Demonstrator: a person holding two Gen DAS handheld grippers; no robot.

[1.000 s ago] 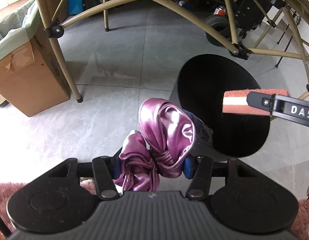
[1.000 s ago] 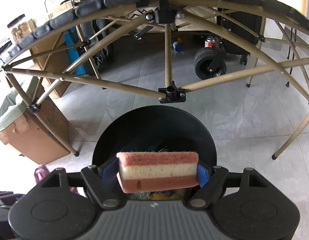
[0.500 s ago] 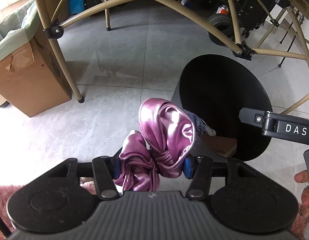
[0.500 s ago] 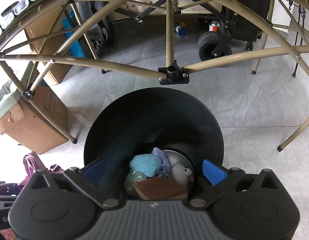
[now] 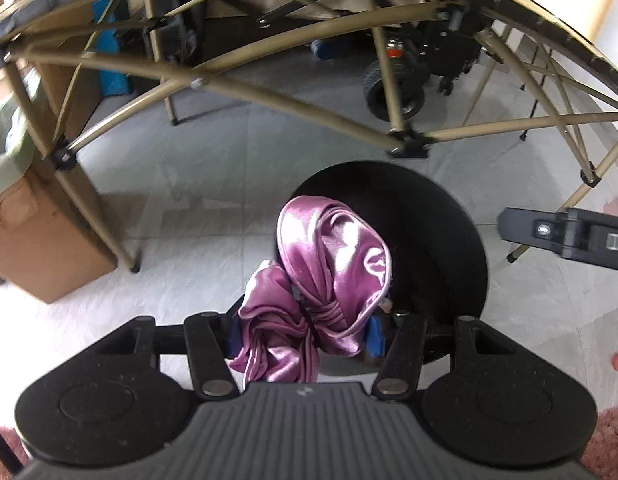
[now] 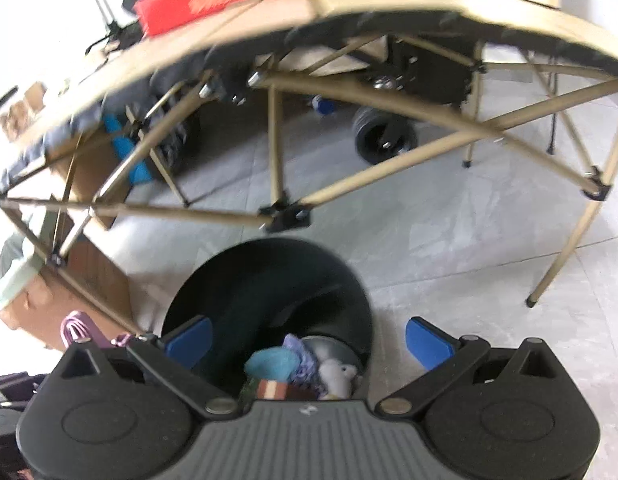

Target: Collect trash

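Purple shiny cloth (image 5: 333,280) is pinched between the left tongs (image 5: 301,336), bunched up and puffing out above the blue pads. The black bin (image 5: 441,240) sits just past these tongs and a bit to their right, so the cloth hangs over the near edge and not over the middle. If the left tongs let go here, the cloth could catch on the rim or slide down outside onto the floor. Slippery cloth like this may also slip out early, since only a small knot of it is squeezed.

The right tongs (image 6: 309,340) stand wide apart with nothing between them; their jaws have just been opening. Right below them, in the bin (image 6: 269,280), lie a striped sponge (image 6: 275,390), a blue lump and a small white thing. The two tongs are near each other, so they could bump if both move over the bin at once.

No surface carries the things; the bin stands on a grey tiled floor (image 5: 189,184). Beyond the tongs is a folding table frame (image 6: 369,104) with tan legs, a cardboard box (image 5: 41,248) to the left, and a black wheel (image 6: 385,136) far behind.
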